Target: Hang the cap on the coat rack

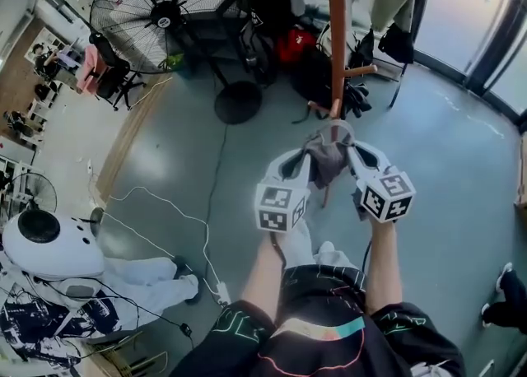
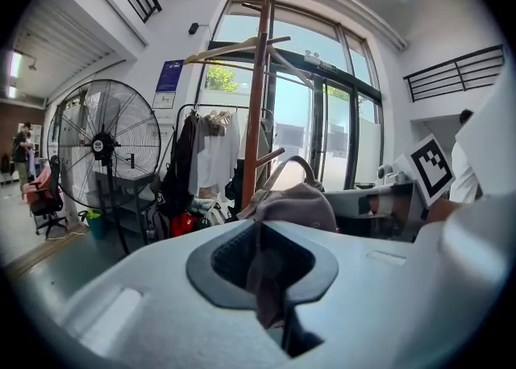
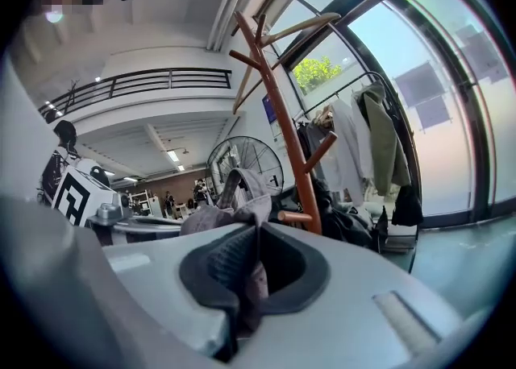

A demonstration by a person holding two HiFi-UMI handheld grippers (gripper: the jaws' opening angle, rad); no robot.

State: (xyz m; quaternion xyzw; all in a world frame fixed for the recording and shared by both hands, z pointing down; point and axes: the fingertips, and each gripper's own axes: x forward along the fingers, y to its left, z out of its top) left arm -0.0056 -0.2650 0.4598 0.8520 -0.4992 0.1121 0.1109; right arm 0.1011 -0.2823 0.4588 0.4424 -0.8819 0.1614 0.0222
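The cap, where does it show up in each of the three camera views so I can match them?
Head view: the cap is at centre, just below the coat rack base.
Left gripper view: cap in the middle, slightly right of the coat rack pole.
Right gripper view: cap in the middle, left of the coat rack pole.
Shared landmark: the brown coat rack pole.

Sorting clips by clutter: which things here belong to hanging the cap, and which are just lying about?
Job: cap, pinched by left tongs and right tongs; coat rack.
Lying about: floor fan; red bag; hanging clothes.
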